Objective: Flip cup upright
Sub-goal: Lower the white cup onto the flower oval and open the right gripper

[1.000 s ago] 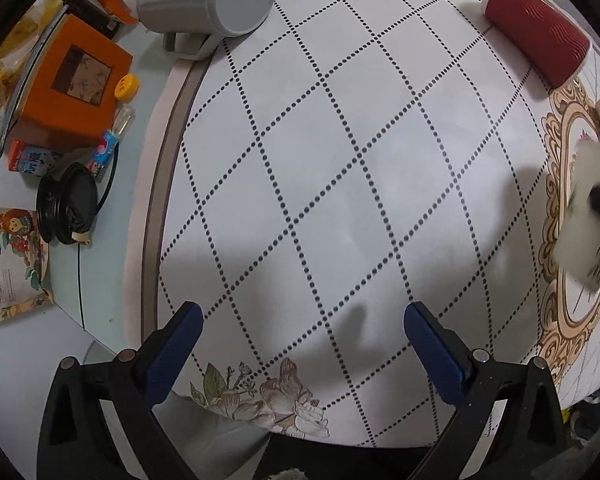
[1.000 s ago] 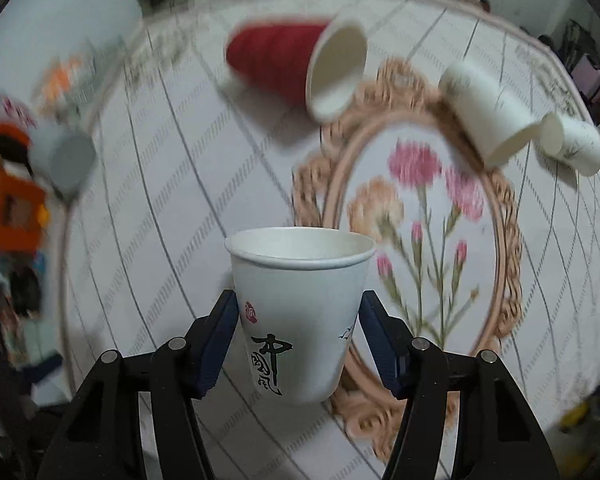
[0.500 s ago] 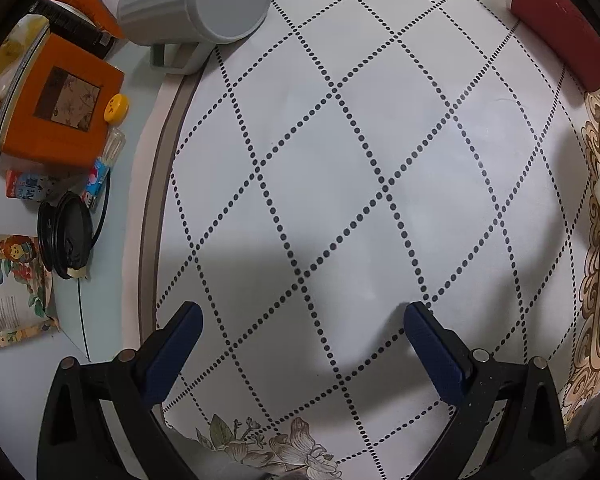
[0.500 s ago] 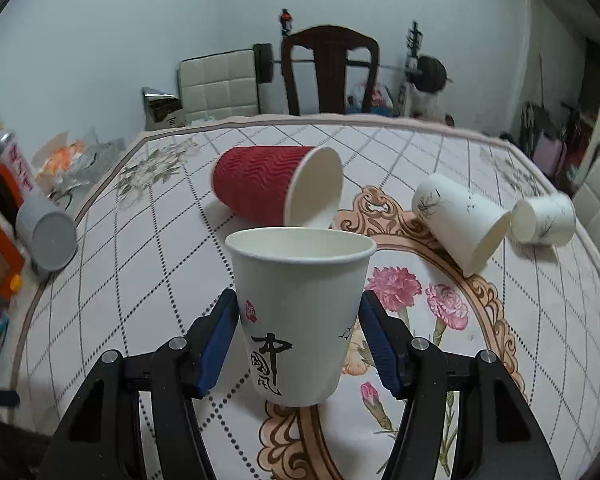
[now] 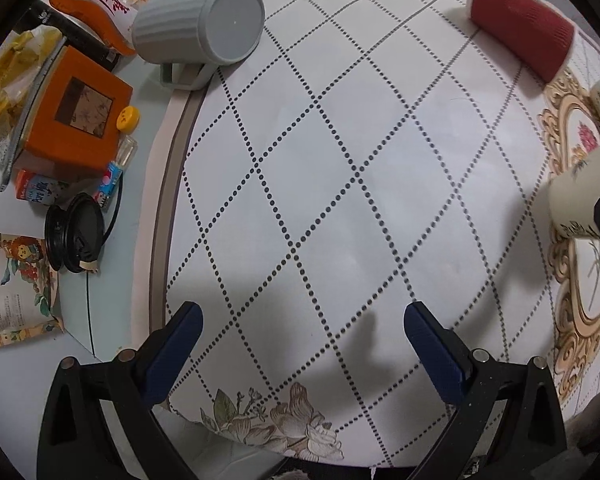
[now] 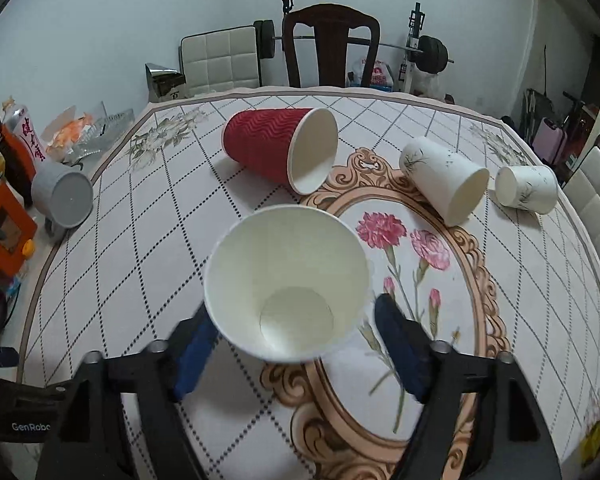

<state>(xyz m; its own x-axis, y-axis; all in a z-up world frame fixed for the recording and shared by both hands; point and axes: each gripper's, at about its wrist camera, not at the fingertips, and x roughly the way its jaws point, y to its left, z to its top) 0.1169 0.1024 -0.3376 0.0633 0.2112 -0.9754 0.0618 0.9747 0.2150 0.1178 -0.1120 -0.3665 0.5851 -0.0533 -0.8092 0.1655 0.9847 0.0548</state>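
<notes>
A white paper cup (image 6: 288, 284) stands upright on the tablecloth, mouth up, between the fingers of my right gripper (image 6: 296, 344). The jaws are spread wider than the cup and do not press it. The cup also shows at the right edge of the left wrist view (image 5: 580, 196). My left gripper (image 5: 300, 340) is open and empty above the checked cloth. A red ribbed cup (image 6: 280, 148) lies on its side beyond the white cup; it also shows in the left wrist view (image 5: 520, 44).
Two more white cups (image 6: 444, 176) (image 6: 526, 188) lie on their sides at the right. A grey mug (image 5: 204, 28) lies at the cloth's left edge beside an orange box (image 5: 76, 120), a black lid (image 5: 74, 232) and packets. Chairs stand behind the table.
My right gripper has opened and let go of the white cup, which now stands on the table. The view now looks down into it. My left gripper shifted slightly.
</notes>
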